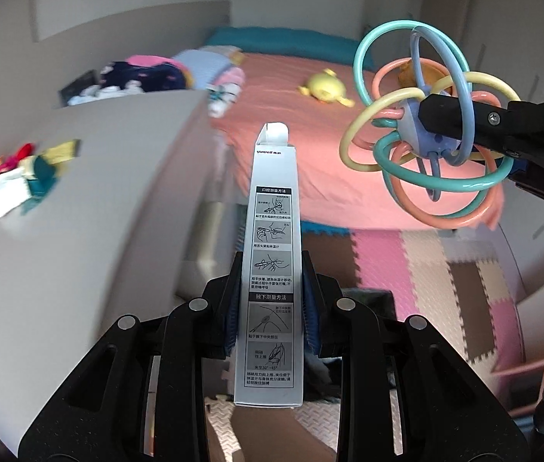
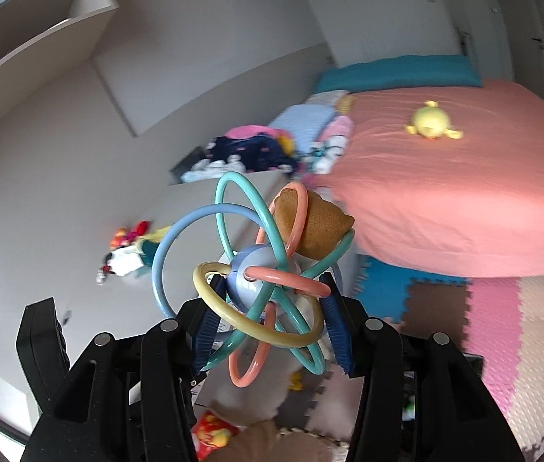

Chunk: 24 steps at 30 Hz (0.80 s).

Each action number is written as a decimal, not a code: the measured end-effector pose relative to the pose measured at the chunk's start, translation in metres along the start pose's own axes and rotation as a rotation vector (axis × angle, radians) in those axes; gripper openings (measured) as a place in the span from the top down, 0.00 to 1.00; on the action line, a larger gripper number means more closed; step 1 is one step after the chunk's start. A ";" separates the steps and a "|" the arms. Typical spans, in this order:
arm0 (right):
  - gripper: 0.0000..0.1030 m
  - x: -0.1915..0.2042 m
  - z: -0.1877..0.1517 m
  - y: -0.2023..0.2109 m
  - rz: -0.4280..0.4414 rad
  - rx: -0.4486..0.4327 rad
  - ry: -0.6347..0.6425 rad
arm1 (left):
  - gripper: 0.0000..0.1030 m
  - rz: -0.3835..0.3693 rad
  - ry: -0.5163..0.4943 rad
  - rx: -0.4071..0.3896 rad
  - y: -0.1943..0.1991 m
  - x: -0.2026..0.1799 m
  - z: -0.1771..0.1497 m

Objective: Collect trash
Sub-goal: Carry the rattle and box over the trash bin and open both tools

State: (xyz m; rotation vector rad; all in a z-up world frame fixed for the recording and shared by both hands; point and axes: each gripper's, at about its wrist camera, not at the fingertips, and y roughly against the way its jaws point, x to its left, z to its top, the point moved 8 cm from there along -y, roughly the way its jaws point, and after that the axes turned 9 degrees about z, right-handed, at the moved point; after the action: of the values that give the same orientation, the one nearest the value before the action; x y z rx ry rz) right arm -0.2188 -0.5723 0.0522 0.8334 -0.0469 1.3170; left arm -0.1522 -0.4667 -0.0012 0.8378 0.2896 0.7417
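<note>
From each wrist we look forward along the fingers, close over the grey desk, both views sharing the pink bed.

Ahead of me stands a bed with a salmon-pink sheet and a teal pillow at its far end. Pink, brown, cream and blue foam mats cover the floor. A pale grey cabinet sits left; white shelves hang upper left.
</note>
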 end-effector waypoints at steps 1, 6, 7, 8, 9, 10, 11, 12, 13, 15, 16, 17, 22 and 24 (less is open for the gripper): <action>0.50 -0.012 -0.003 0.006 -0.016 -0.003 -0.015 | 0.74 -0.011 -0.013 0.007 -0.002 -0.009 -0.002; 0.50 -0.060 -0.020 0.025 -0.088 -0.008 -0.080 | 0.74 -0.064 -0.083 0.041 -0.012 -0.056 -0.013; 0.50 -0.067 -0.024 0.029 -0.097 -0.006 -0.090 | 0.74 -0.073 -0.096 0.049 -0.014 -0.064 -0.016; 0.50 -0.074 -0.027 0.031 -0.108 -0.004 -0.100 | 0.74 -0.083 -0.111 0.059 -0.017 -0.075 -0.020; 0.50 -0.084 -0.032 0.035 -0.123 -0.001 -0.112 | 0.74 -0.096 -0.124 0.070 -0.019 -0.084 -0.024; 0.50 -0.092 -0.036 0.039 -0.136 0.004 -0.119 | 0.74 -0.108 -0.136 0.083 -0.022 -0.093 -0.029; 0.50 -0.098 -0.041 0.042 -0.148 0.011 -0.125 | 0.74 -0.117 -0.146 0.095 -0.025 -0.099 -0.032; 0.50 -0.105 -0.046 0.044 -0.165 0.020 -0.133 | 0.74 -0.124 -0.155 0.106 -0.028 -0.104 -0.036; 0.50 -0.112 -0.050 0.044 -0.177 0.030 -0.139 | 0.74 -0.132 -0.164 0.116 -0.031 -0.110 -0.040; 0.50 -0.123 -0.060 0.044 -0.200 0.055 -0.150 | 0.73 -0.145 -0.184 0.147 -0.039 -0.123 -0.050; 0.50 -0.131 -0.066 0.042 -0.217 0.072 -0.160 | 0.73 -0.152 -0.185 0.159 -0.042 -0.127 -0.054; 0.49 -0.137 -0.071 0.041 -0.227 0.088 -0.166 | 0.73 -0.167 -0.188 0.181 -0.047 -0.132 -0.059; 0.22 -0.178 -0.097 0.029 -0.365 0.179 -0.245 | 0.06 -0.131 -0.236 0.231 -0.065 -0.142 -0.075; 0.14 -0.189 -0.097 0.033 -0.413 0.149 -0.272 | 0.06 -0.086 -0.258 0.220 -0.070 -0.140 -0.077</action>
State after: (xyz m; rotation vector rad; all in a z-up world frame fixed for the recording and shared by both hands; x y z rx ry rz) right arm -0.3435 -0.6740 -0.0906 1.0805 0.0100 0.8212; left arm -0.2585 -0.5510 -0.1111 1.1114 0.1761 0.5200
